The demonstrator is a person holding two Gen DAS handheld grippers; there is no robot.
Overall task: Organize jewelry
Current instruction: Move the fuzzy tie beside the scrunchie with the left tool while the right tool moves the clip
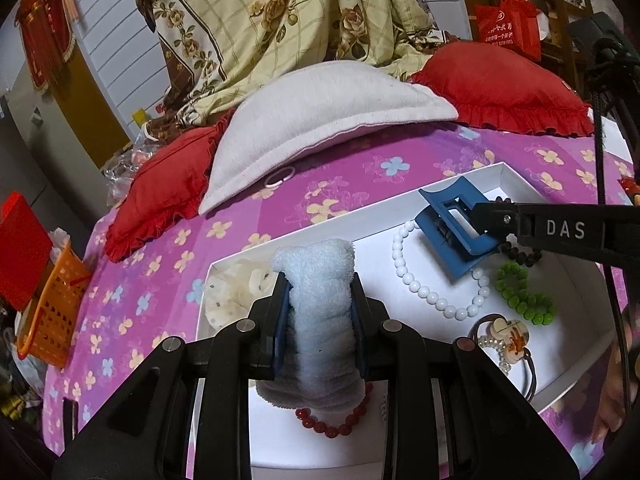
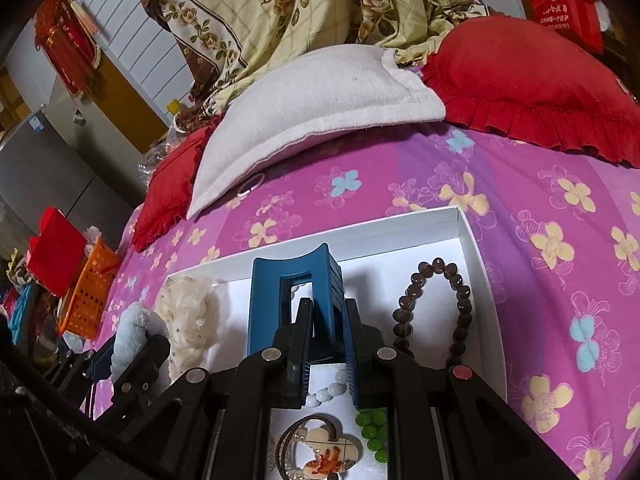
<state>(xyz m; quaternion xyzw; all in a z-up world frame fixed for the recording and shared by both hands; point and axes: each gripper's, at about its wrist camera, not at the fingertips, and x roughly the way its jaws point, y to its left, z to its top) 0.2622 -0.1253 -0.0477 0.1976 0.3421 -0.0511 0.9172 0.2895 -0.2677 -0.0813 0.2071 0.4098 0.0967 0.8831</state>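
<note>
Two hand-held grippers worked over a white tray (image 1: pixel 472 178) that lay on a bed covered with a pink flowered sheet (image 1: pixel 340 196). The left gripper (image 1: pixel 318 320) had its jaws nearly closed on a pale blue fluffy scrunchie (image 1: pixel 316 280), which stood upright between the pads, above the near left part of the tray. The right gripper (image 2: pixel 326 344) had its jaws almost fully closed on a blue hair claw (image 2: pixel 276 292), held over the middle of the tray. Inside the tray lay a white bead bracelet (image 1: pixel 424 292), a green bead bracelet (image 1: pixel 524 300), a dark brown bead bracelet (image 2: pixel 460 304), a red bead bracelet (image 1: pixel 332 426), a cream scrunchie (image 2: pixel 192 320) at the left end, and a hair tie with a painted charm (image 2: pixel 324 456). Beyond the tray, a white pillow (image 1: pixel 320 116) rested between two red cushions (image 1: pixel 500 88). An orange basket (image 1: pixel 56 300) stood off the bed's left edge.
</note>
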